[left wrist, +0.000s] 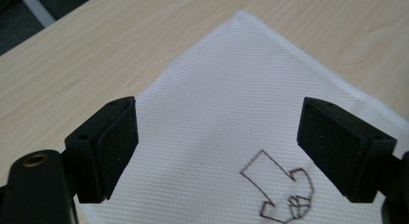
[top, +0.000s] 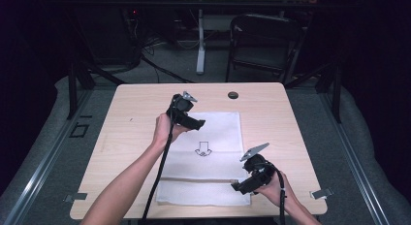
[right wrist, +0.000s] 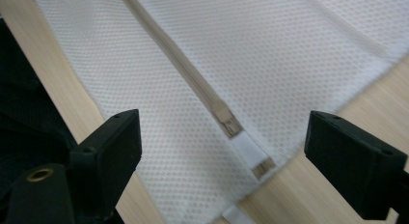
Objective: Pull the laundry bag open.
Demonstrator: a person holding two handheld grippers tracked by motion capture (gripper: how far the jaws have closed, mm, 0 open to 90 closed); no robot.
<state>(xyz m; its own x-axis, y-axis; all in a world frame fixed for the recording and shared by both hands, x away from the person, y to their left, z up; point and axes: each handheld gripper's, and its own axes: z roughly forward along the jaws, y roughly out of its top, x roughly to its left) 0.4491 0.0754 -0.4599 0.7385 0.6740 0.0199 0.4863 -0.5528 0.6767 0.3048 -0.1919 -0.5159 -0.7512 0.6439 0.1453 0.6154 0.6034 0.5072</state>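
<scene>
White mesh bag [top: 208, 152] lies flat mid-desk [top: 121, 118], zipper [right wrist: 193, 79] along near edge. We hold left gripper [top: 186, 113] over far part, right gripper [top: 245, 184] above zipper pull [right wrist: 230, 123], likely to unzip. Both fingers spread, empty.

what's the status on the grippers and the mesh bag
Left hand-held gripper open above bag. Right hand-held gripper open near zipper. White mesh bag flat on table. Nothing in the way.

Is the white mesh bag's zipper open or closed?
Closed: the zipper runs as one joined line across the mesh bag, with its slider parked at the end.
</scene>
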